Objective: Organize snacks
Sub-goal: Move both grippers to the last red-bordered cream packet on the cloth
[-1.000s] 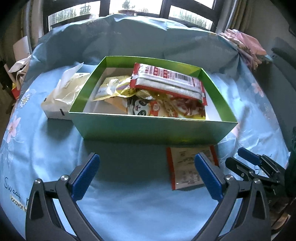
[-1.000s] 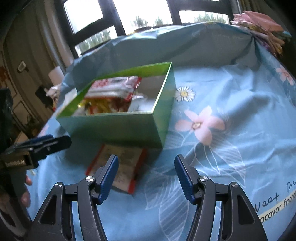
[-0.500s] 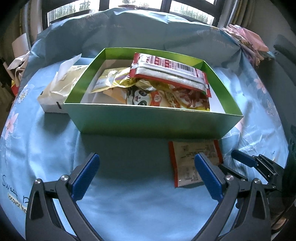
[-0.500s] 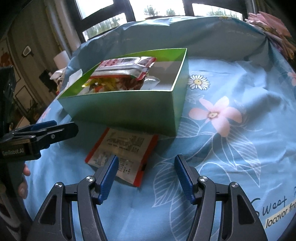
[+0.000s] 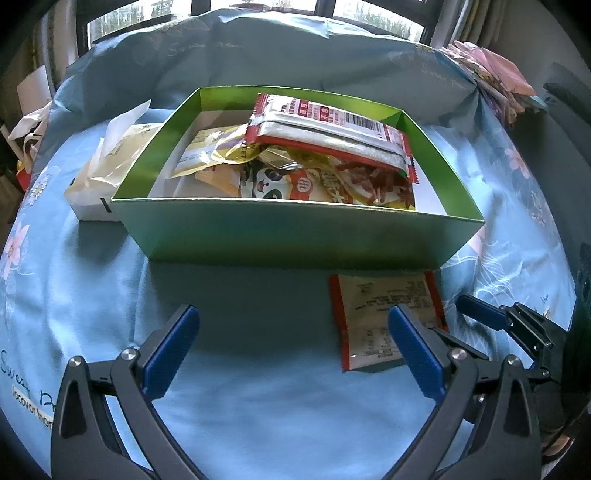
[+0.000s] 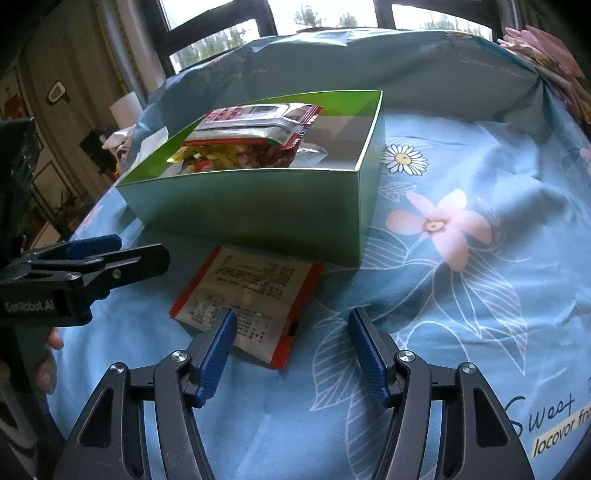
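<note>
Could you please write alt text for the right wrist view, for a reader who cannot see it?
The open right tongs hover over a red-edged snack packet lying flat on a blue floral cloth, just before a green box filled with snacks. The left tongs enter from the left.

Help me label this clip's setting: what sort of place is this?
Probably a room in a home. A floral blue cloth covers the surface holding the green snack box, large dark-framed windows look onto trees, and folded fabrics lie piled at the edge.
</note>
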Demonstrator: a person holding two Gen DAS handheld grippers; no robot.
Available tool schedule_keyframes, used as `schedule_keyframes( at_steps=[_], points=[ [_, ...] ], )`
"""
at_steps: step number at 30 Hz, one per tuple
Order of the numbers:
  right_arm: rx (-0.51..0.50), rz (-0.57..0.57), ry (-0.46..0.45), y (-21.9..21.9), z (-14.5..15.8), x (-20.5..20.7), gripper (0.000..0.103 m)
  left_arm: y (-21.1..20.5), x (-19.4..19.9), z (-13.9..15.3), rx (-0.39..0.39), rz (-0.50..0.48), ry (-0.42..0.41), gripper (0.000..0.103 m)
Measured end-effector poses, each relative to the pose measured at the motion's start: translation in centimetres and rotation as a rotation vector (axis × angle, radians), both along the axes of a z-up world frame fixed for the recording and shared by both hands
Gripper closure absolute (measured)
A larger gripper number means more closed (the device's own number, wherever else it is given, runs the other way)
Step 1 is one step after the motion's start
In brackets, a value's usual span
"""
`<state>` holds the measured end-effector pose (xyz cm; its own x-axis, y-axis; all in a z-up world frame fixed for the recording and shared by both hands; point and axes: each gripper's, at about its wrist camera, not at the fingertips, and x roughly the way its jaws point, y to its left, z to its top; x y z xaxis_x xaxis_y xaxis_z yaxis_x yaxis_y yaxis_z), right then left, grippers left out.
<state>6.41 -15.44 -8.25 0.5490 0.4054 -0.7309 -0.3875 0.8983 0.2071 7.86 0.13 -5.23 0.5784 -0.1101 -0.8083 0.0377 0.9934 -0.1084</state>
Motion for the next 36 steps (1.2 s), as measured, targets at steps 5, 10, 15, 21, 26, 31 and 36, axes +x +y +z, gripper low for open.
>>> schedule_keyframes(
  at_steps=[5,10,15,21,26,31,36],
  points=[
    [0.001,0.002,0.001,0.0,0.0,0.0,0.04,-0.1,0.1,-0.1,-0.025,-0.021,0.01,0.0],
    [-0.007,0.008,0.001,0.2,-0.1,-0.1,0.04,-0.8,0.2,-0.6,-0.05,-0.062,0.038,0.0],
    [-0.013,0.014,0.0,0.3,-0.2,-0.1,0.04,-1.4,0.4,-1.4,-0.063,-0.086,0.065,0.0],
    [-0.021,0.042,-0.002,0.9,-0.2,-0.3,0.04,-1.4,1.0,-2.3,-0.167,-0.125,0.115,0.001],
    [-0.001,0.067,0.005,1.2,-0.4,-0.2,0.04,-1.0,1.3,-2.5,-0.277,-0.15,0.138,0.002],
    [0.043,0.08,0.021,1.1,-0.4,0.0,0.04,-0.4,1.5,-2.3,-0.399,-0.177,0.167,0.004],
    [0.081,0.092,0.035,1.2,-0.5,0.0,0.04,0.4,1.7,-2.6,-0.516,-0.172,0.191,0.012]
  ],
)
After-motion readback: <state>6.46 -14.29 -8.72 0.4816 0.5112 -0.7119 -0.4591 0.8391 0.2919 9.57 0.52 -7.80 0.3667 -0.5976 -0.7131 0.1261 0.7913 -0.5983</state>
